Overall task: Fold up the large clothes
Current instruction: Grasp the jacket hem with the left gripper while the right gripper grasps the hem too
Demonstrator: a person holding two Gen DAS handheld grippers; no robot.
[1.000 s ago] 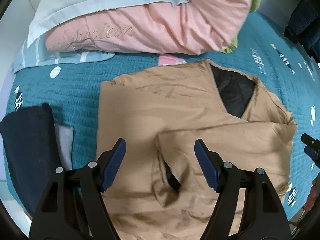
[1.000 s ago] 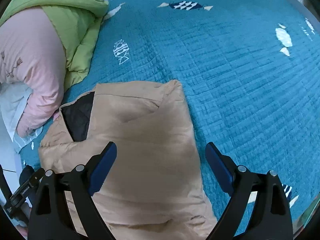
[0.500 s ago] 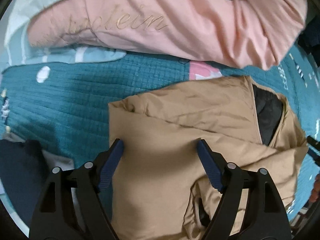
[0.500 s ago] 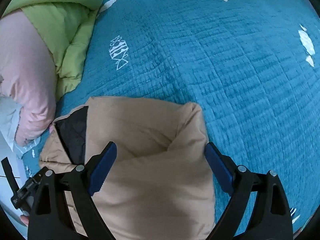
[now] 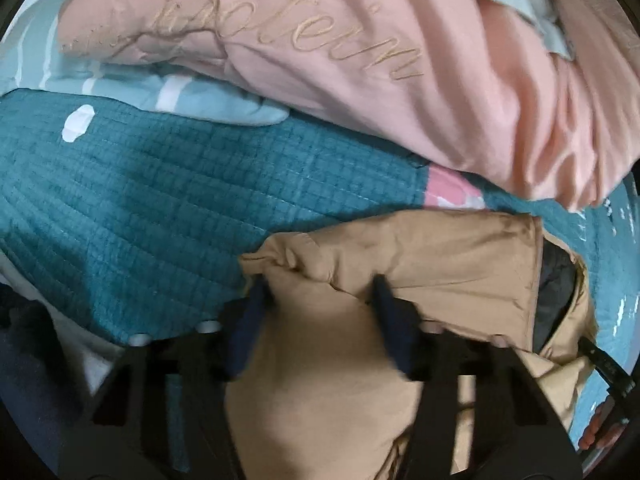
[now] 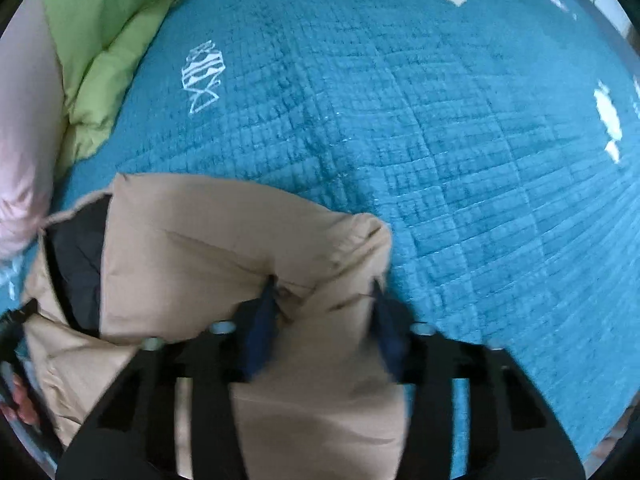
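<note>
A tan padded jacket (image 5: pixel 440 256) with black lining (image 5: pixel 556 280) lies on the teal quilted bedspread (image 5: pixel 140 200). My left gripper (image 5: pixel 320 284) points steeply down at the jacket's upper left corner. Its jaws are closing, and a bunched ridge of tan fabric is pinched between the blue pads. In the right wrist view the jacket (image 6: pixel 200 232) shows its black lining (image 6: pixel 76 248) at the left. My right gripper (image 6: pixel 324 284) is at the upper right corner, jaws closing, and creased tan fabric is squeezed between its pads.
A pink garment (image 5: pixel 360 60) with embroidered script and a pale blue pillow (image 5: pixel 224 104) lie just beyond the jacket. A dark blue garment (image 5: pixel 28 380) sits at the lower left. A green quilt (image 6: pixel 100 40) lies at the far left; bare bedspread (image 6: pixel 440 140) stretches to the right.
Both grippers have come down onto the jacket's top corners and narrowed from wide open to pinching the tan fabric. The left one also shifted towards the pink garment.
</note>
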